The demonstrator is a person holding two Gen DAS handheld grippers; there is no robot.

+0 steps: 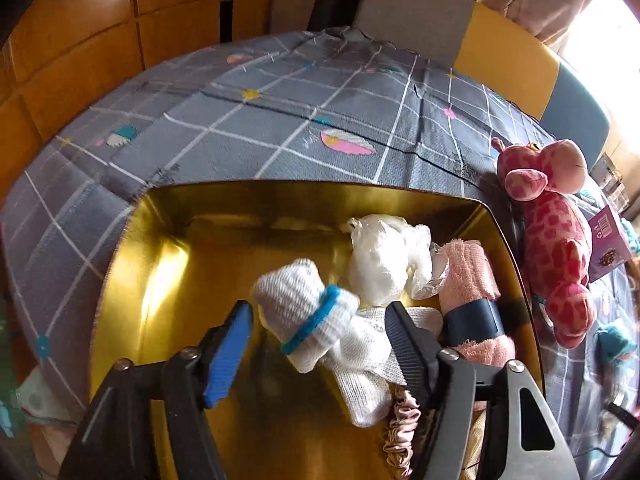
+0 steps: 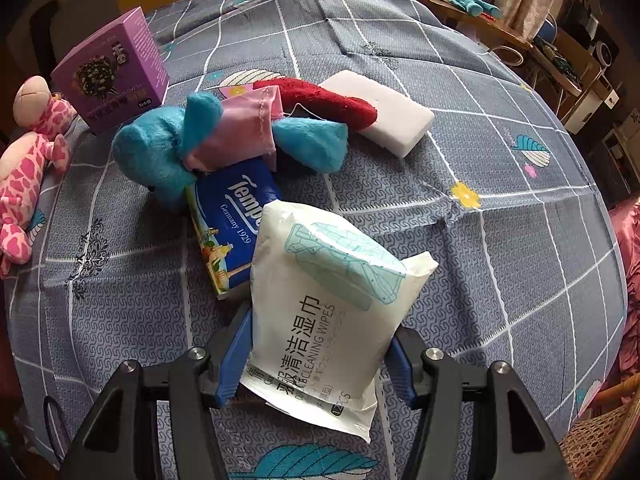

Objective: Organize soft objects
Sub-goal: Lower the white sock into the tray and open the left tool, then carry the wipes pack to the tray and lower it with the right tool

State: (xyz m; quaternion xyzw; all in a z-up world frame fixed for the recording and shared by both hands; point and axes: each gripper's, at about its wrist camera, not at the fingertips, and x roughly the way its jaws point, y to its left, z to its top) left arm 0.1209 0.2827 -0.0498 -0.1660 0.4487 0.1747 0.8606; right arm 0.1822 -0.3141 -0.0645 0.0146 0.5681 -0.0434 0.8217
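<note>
In the left wrist view a gold tray (image 1: pixel 168 248) holds a white sock roll with a blue band (image 1: pixel 308 312), a white plastic bag (image 1: pixel 384 260), a pink towel with a dark band (image 1: pixel 472 300) and a pink scrunchie (image 1: pixel 400 428). My left gripper (image 1: pixel 316 344) is open, its fingers either side of the sock roll. In the right wrist view my right gripper (image 2: pixel 320 356) is shut on a white pack of cleaning wipes (image 2: pixel 328 304), held above the tablecloth. Beyond it lie a blue Tempo tissue pack (image 2: pixel 232 220) and a blue plush with a pink cloth (image 2: pixel 224 136).
A pink giraffe plush (image 1: pixel 556 240) lies right of the tray and shows in the right wrist view (image 2: pixel 24 168). A purple box (image 2: pixel 112 72), a red cloth (image 2: pixel 320 100) and a white sponge block (image 2: pixel 384 116) sit on the grey checked tablecloth (image 2: pixel 500 240). Chairs stand behind the table.
</note>
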